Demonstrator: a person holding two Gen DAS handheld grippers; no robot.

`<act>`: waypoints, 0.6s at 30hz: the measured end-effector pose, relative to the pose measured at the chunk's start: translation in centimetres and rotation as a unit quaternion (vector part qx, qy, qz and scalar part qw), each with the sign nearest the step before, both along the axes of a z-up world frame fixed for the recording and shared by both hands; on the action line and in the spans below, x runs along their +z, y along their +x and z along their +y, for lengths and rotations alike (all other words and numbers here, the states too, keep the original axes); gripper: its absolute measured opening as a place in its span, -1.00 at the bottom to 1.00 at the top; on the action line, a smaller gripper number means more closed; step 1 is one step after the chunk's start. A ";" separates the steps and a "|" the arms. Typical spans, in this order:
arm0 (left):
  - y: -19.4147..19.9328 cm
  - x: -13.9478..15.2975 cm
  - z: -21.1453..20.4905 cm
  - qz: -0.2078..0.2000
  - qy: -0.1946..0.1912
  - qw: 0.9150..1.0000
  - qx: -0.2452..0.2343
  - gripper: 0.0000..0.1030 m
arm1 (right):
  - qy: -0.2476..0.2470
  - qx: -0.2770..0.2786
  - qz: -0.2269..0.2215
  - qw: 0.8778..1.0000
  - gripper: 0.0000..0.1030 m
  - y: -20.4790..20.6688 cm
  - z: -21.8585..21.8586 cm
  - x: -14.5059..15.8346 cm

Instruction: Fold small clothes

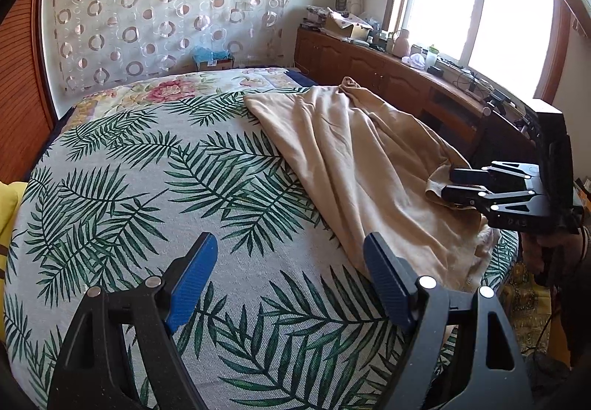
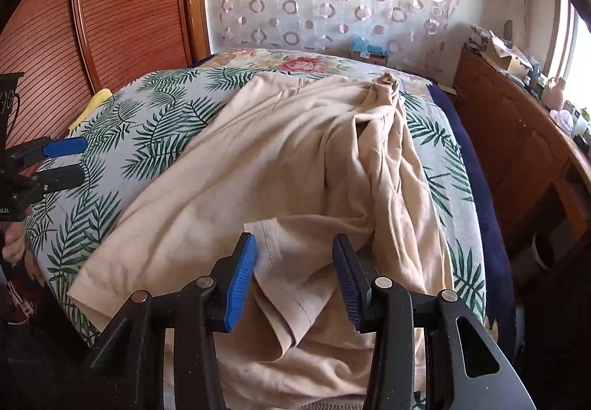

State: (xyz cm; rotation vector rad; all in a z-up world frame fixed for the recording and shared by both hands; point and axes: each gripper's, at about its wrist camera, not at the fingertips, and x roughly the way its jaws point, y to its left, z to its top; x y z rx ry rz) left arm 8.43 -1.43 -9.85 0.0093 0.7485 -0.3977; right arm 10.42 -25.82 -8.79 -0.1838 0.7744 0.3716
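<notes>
A beige garment (image 1: 351, 159) (image 2: 277, 159) lies crumpled across the right half of a bed with a palm-leaf cover (image 1: 147, 188) (image 2: 155, 125). My left gripper (image 1: 290, 240) (image 2: 83, 158) hovers open over bare cover just left of the garment's near edge, with nothing between its blue pads. My right gripper (image 2: 293, 240) (image 1: 452, 184) stands partly open over the garment's near right end. A stitched hem (image 2: 273, 255) lies between its fingers, and the pads do not press on it.
A wooden cabinet (image 1: 369, 66) with clutter on top runs along the bed's right side under a bright window. A yellow cloth (image 1: 7, 203) (image 2: 94, 103) sits at the bed's left edge. A floral quilt (image 1: 166, 90) covers the far end. A hand (image 1: 554, 255) holds the right gripper.
</notes>
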 end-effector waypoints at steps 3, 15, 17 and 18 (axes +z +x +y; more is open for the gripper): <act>-0.1 -0.1 -0.1 0.001 -0.001 1.000 -0.001 0.59 | -0.006 -0.011 -0.002 1.000 -0.13 0.4 0.1 -0.5; -0.2 -0.2 -0.8 0.003 -0.001 1.000 -0.006 0.59 | 0.051 -0.013 -0.025 0.998 -0.93 -1.6 -2.0 -0.2; -0.2 -0.1 -1.0 0.003 -0.001 1.000 -0.009 0.59 | 0.058 -0.026 -0.040 0.997 -0.93 -2.9 -3.3 0.6; -0.2 -0.1 -1.0 0.003 -0.001 1.000 -0.010 0.59 | 0.063 -0.032 -0.044 0.997 -0.93 -3.6 -4.0 1.0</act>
